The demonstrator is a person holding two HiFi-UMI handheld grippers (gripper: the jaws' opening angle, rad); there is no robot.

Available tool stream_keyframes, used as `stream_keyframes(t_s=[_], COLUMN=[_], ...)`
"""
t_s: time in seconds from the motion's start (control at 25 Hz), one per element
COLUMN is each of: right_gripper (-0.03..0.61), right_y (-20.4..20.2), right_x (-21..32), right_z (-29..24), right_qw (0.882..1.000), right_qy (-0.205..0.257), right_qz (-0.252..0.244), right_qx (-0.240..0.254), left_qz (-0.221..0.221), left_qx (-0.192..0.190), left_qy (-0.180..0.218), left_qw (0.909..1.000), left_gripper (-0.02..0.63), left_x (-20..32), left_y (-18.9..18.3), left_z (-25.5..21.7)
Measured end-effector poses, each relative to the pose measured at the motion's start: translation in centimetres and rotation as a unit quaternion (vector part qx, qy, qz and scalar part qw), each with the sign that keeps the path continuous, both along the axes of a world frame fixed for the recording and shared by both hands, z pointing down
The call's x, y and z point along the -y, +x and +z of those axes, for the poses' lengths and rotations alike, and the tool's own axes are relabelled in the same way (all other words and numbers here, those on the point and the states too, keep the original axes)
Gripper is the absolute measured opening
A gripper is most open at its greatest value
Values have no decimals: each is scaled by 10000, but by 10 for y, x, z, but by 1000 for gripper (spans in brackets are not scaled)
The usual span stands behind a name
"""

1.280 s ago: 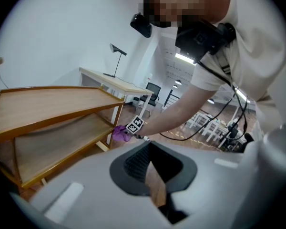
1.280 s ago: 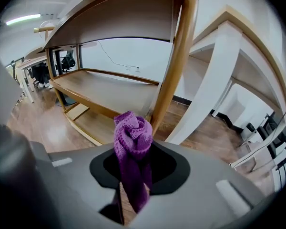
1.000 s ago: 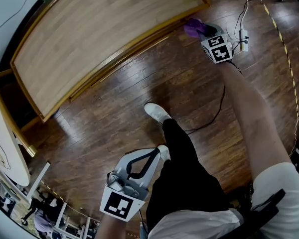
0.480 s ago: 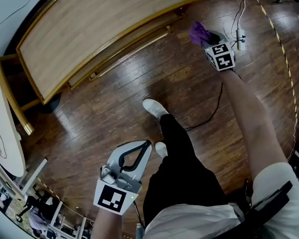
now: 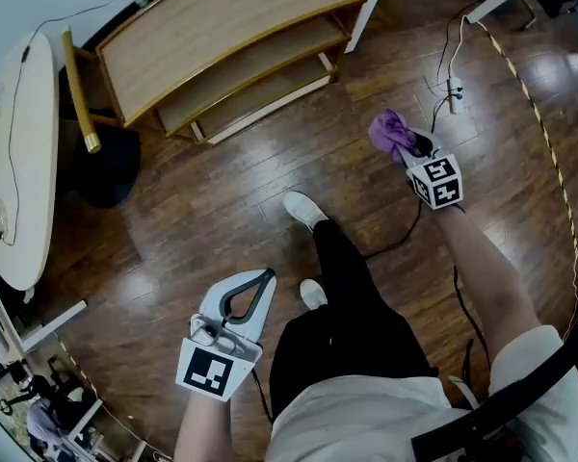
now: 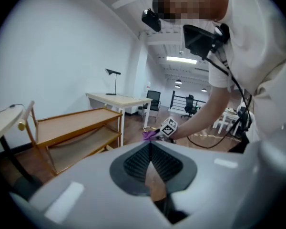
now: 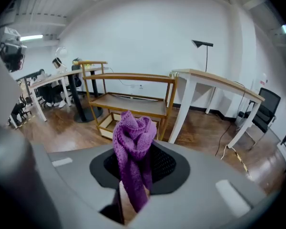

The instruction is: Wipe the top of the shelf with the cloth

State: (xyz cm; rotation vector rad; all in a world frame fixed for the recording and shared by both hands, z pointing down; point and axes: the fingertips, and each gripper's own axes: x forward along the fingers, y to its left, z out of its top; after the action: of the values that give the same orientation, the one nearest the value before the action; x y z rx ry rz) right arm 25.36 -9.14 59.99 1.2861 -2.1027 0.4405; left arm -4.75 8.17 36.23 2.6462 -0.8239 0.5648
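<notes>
- R gripper (image 7: 133, 185): jaws pinching purple cloth (image 7: 132, 142); cloth bunched, standing up out of the jaws.
- L gripper (image 6: 151, 151): jaws pressed together, nothing between.
- Wooden shelf (image 5: 222, 37): ahead-left of cloth, well apart. Top's long axis runs across R jaws' line. R gripper nearer.
- No legible writing; marker squares only.

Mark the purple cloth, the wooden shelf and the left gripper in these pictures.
purple cloth (image 7: 132, 136): right gripper view, its bunched upper fold.
wooden shelf (image 5: 222, 37): head view, its bare top board.
left gripper (image 5: 267, 273): head view, its closed jaw tips.
</notes>
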Motion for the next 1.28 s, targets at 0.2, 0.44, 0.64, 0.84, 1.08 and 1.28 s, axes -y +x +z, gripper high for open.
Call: stream_keyframes(t_s=[0.2, 0.44, 0.64, 0.84, 1.08, 1.28], right_gripper=[91, 92, 91, 92, 92, 94], right_y=[-32, -44, -39, -34, 3, 45], right_x=[-137, -277, -336, -376, -460, -535], right_z=[-92, -194, -269, -317, -343, -373], right_qw=[9984, 9937, 9913, 9829, 9758, 9709], right_qy=[259, 230, 512, 820, 1218, 1389], right_qz=[89, 149, -18, -140, -519, -621], right_qx=[492, 1087, 1212, 1642, 1741, 1849], left_qz=[-374, -471, -553, -563, -506, -279], left_qx=[18, 71, -110, -146, -198, -604], left_qy=[334, 512, 814, 1117, 1263, 1071], left_qw=[9987, 9976, 9951, 9920, 9905, 9920], left_gripper=[20, 21, 21, 21, 20, 21], left_x=[-105, -198, -229, -264, -344, -404], left_y=[-46, -66, -48, -21, 52, 120], left_z=[-53, -100, -148, -174, -181, -190])
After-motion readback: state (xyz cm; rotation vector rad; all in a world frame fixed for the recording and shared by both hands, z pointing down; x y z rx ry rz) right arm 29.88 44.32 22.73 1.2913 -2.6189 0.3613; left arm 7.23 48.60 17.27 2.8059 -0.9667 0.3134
